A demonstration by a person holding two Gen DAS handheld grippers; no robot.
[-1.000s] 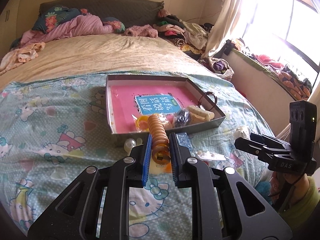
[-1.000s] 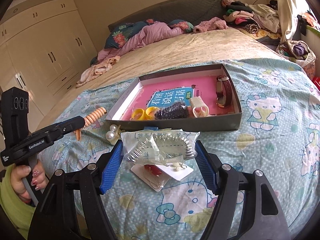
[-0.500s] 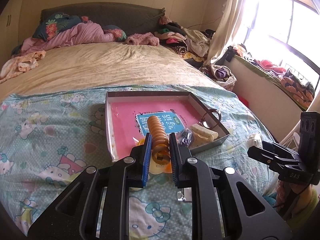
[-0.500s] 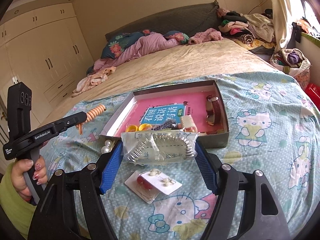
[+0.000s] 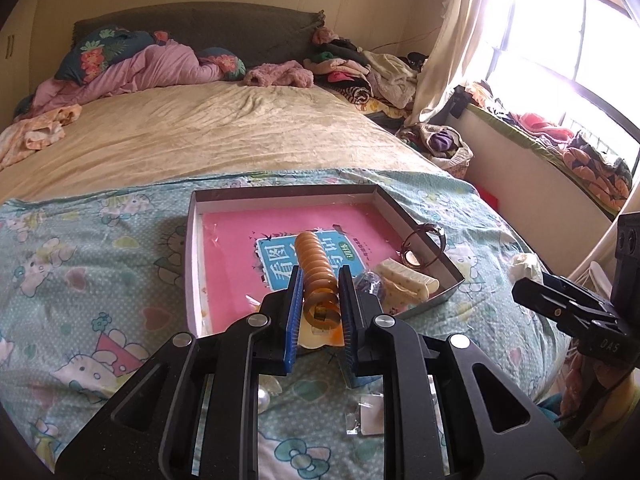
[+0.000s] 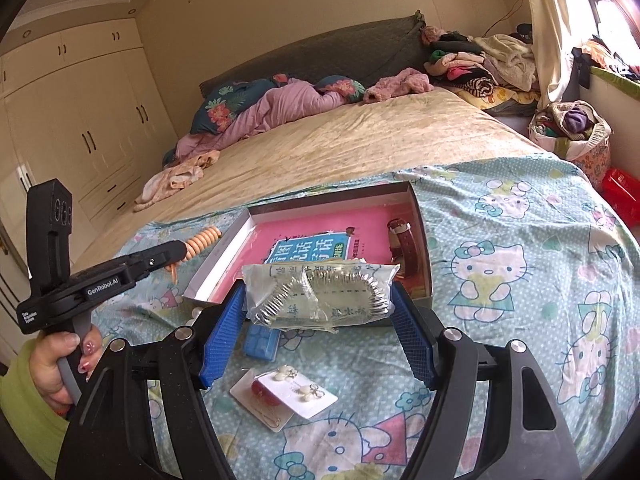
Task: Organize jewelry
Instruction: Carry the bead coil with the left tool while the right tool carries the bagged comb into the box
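My left gripper [image 5: 319, 309] is shut on an orange spiral bracelet [image 5: 316, 267] and holds it in the air over the near edge of a shallow grey box [image 5: 191, 252] with a pink book inside. The bracelet also shows in the right wrist view [image 6: 203, 240], left of the box [image 6: 424, 240]. My right gripper [image 6: 318, 302] is shut on a clear packet with a silver bracelet [image 6: 320, 295], held above the bedsheet in front of the box. A brown watch [image 6: 404, 242] and a cream hair clip [image 5: 406, 280] lie in the box.
On the Hello Kitty sheet lie an earring card [image 6: 286, 398], a blue case [image 6: 261, 340] and pearls [image 5: 264, 394]. Piles of clothes [image 5: 360, 68] sit at the head of the bed. A window ledge [image 5: 540, 140] runs along the right.
Both grippers have risen and drawn back from the box with their loads. The left one has moved right so the spiral bracelet now hangs over the box's near edge.
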